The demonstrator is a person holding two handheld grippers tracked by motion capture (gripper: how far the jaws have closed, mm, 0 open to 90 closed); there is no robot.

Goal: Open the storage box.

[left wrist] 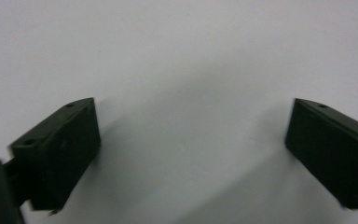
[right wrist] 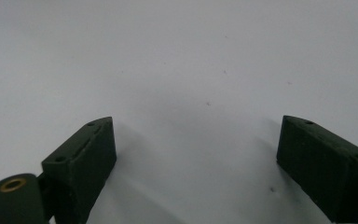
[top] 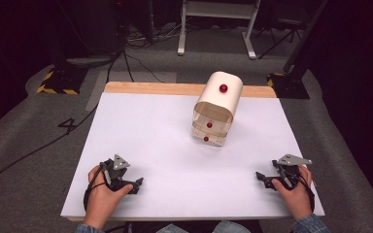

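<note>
My two hands sit at the near edge of the worktop, one by each near corner, each holding a gripper. My left gripper rests near the near-left corner, its jaws spread wide with nothing between them; in the left gripper view there is just bare white sheet between the two black blocks. My right gripper lies near the near-right corner, its jaws equally wide apart and empty, pointing inward toward the middle of the worktop.

The thing I am after, the cream cabinet, stands well apart from both, toward the far edge and a little right of centre. It is a small rounded tower, standing upright, with one red knob on its top and two more red knobs on the drawer fronts, which face my side.

From my right jaws the cabinet lies forward and to the left; from my left jaws it lies forward and further to the right. I judge the right hand nearer, so it is the likelier one to reach a drawer knob, while the left could steady the body.
</note>
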